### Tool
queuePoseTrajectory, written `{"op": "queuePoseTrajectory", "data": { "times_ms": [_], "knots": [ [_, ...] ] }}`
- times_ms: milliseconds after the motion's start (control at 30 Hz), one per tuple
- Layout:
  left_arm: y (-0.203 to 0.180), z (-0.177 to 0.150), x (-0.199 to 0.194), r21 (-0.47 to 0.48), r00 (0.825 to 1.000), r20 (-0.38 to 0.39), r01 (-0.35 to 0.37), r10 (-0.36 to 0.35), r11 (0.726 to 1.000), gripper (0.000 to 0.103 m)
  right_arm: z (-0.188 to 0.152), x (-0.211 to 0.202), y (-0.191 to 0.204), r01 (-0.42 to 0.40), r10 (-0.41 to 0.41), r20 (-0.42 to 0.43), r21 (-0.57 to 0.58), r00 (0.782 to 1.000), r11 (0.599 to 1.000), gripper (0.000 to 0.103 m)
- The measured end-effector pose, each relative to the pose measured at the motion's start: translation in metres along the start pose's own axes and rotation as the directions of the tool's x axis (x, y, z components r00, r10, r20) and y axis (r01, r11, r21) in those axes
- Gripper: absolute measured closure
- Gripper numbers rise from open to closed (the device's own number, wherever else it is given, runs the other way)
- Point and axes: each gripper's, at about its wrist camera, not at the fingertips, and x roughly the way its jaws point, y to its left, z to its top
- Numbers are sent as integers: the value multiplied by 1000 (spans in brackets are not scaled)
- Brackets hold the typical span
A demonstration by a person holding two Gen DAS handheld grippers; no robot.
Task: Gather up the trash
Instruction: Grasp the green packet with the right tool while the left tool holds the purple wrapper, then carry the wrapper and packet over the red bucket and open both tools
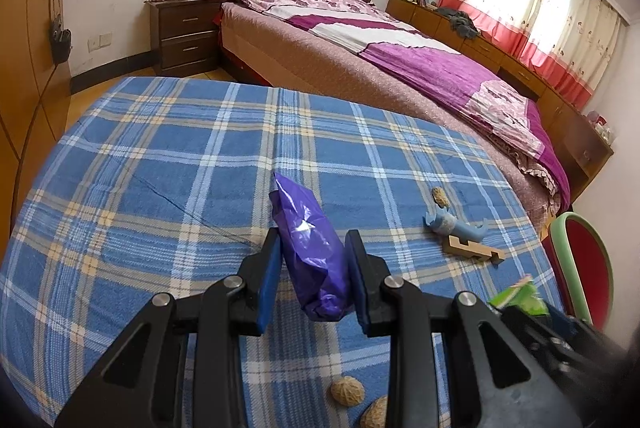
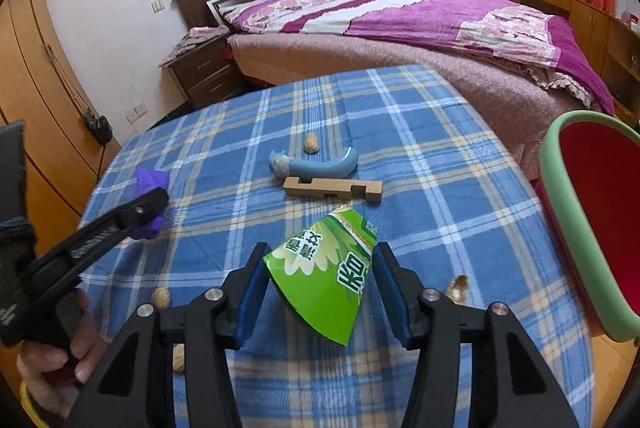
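My left gripper (image 1: 313, 248) is shut on a crumpled purple plastic bag (image 1: 308, 220), held just above the blue plaid tablecloth (image 1: 160, 167). The right wrist view shows this gripper from the side at the left, with the purple bag (image 2: 151, 179) sticking out of it. My right gripper (image 2: 320, 256) has a green snack wrapper (image 2: 328, 276) between its blue pads, and both upper corners of the wrapper touch them. In the left wrist view a bit of that green wrapper (image 1: 516, 294) shows at the lower right. Peanut shells (image 2: 311, 143) lie scattered on the cloth.
A blue toy handle (image 2: 316, 165) and a notched wooden piece (image 2: 332, 189) lie mid-table. A red bin with a green rim (image 2: 568, 228) stands off the table's right edge. A person's hand (image 2: 60, 360) holds the left tool. A bed (image 2: 400, 27) is behind.
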Motion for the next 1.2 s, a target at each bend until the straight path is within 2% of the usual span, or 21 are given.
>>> {"op": "queuePoseTrajectory", "data": {
  "times_ms": [100,267,400,667,933,1200],
  "knots": [
    [-3,0,-1,5,1000,4,-4,4,1000,71,0,-15,-4,-4,3,26,12,1000,1000,48],
    [-12,-4,0,2,999,-22,43,-43,999,71,0,-39,-18,-3,1,59,40,998,999,48],
    [-27,-7,-6,39,998,-5,56,-56,998,71,1,-57,-34,3,-10,89,76,996,997,48],
    [-52,-11,-17,79,992,-54,118,-114,990,71,-3,-90,-77,26,-50,137,168,989,986,48],
    [-96,-11,-44,147,986,-36,165,-161,975,71,-9,-113,-120,35,-83,175,259,981,965,47],
    [-148,-19,-52,197,974,-60,225,-217,954,71,-19,-130,-163,58,-130,199,336,971,940,47]
  ]
}}
